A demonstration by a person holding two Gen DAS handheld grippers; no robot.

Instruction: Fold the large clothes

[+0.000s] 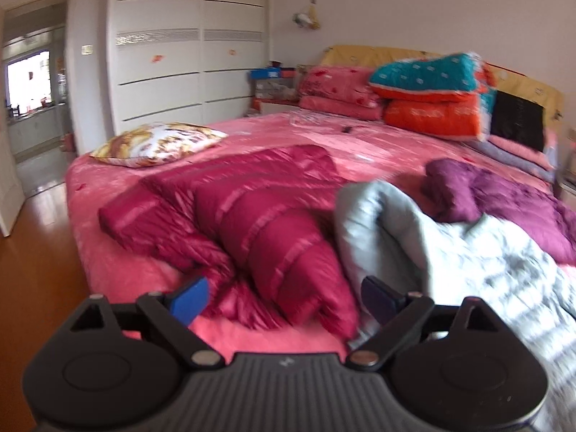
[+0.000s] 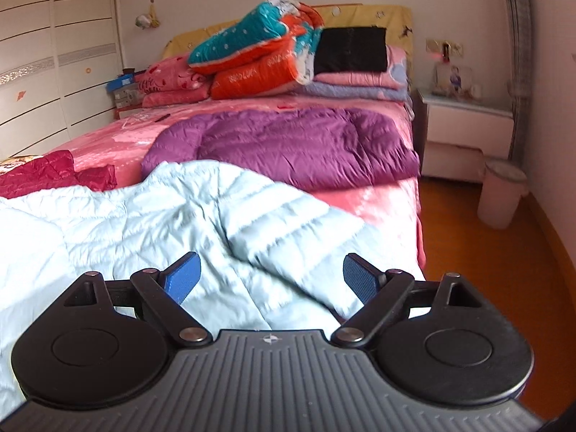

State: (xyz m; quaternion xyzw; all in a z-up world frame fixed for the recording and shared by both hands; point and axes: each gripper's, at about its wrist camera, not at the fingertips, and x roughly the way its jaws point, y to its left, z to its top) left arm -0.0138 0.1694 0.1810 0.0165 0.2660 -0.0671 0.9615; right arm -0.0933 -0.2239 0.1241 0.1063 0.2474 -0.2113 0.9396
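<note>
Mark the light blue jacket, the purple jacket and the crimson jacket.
light blue jacket (image 2: 151, 212), right wrist view, quilted middle panel.
purple jacket (image 2: 306, 147), right wrist view, centre of the body.
crimson jacket (image 1: 273, 223), left wrist view, raised quilted fold.

Quilted, slightly glossy cloth: crimson jacket (image 1: 252, 216), pale blue jacket (image 2: 180, 216). Fleecy pink bedspread (image 1: 378, 144); glossy wooden floor (image 2: 486, 270).

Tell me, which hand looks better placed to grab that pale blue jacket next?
The right, probably. The right hand-held gripper is open directly over the pale blue jacket, fabric filling the space ahead of its fingers. The left hand-held gripper, also open, faces mostly the red jacket, with the blue one off to its side.
</note>
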